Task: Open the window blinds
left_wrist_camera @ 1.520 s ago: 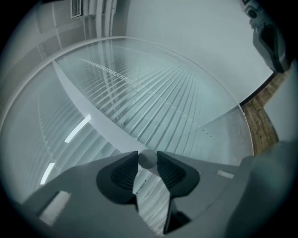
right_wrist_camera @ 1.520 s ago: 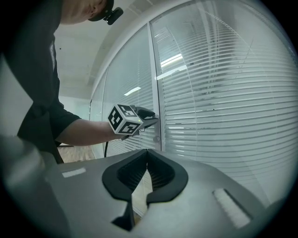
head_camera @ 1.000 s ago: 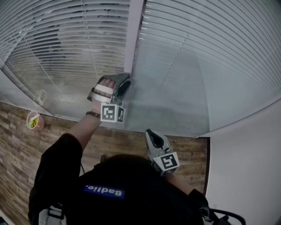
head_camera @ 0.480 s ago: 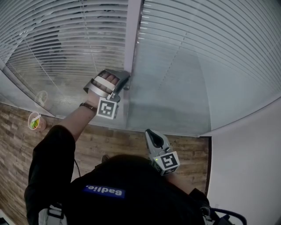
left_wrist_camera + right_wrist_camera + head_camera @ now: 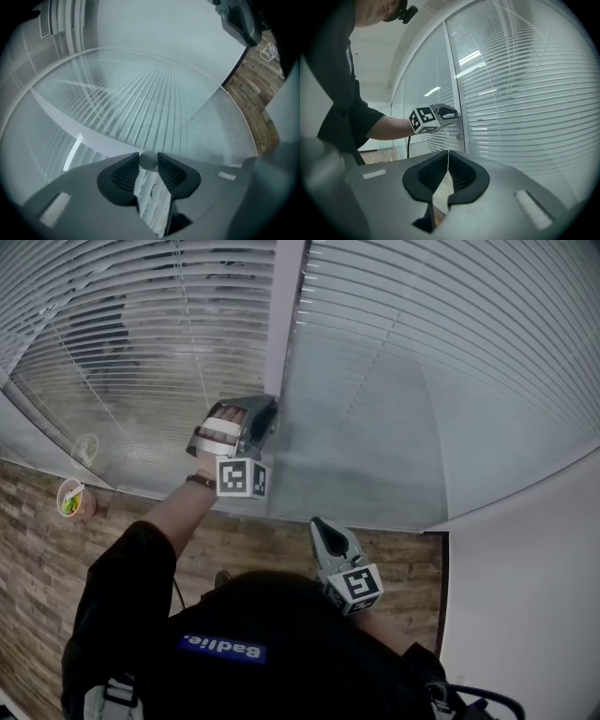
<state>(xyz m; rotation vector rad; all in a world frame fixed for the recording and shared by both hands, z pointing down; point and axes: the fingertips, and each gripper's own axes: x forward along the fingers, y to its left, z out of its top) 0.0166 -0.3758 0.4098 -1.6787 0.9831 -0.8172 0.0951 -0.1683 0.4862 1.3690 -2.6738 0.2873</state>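
Observation:
Two slatted window blinds, left (image 5: 131,343) and right (image 5: 431,362), hang behind glass on either side of a white frame post (image 5: 286,306). My left gripper (image 5: 270,416) reaches level to that post. In the left gripper view its jaws (image 5: 149,164) have just been closing, and their tips now pinch a small round grey knob (image 5: 149,160). The right gripper view shows the left gripper (image 5: 452,112) against the post. My right gripper (image 5: 322,529) hangs lower, away from the glass, shut with nothing between its fingers (image 5: 446,164).
Another small round knob (image 5: 460,137) sits on the post just below the left gripper. A cup of food (image 5: 71,499) stands on the wooden floor (image 5: 37,596) at the left. A white wall (image 5: 525,615) closes the right side.
The left gripper's marker cube swung a little to the left half a second ago and is back where it was. The right gripper has kept still.

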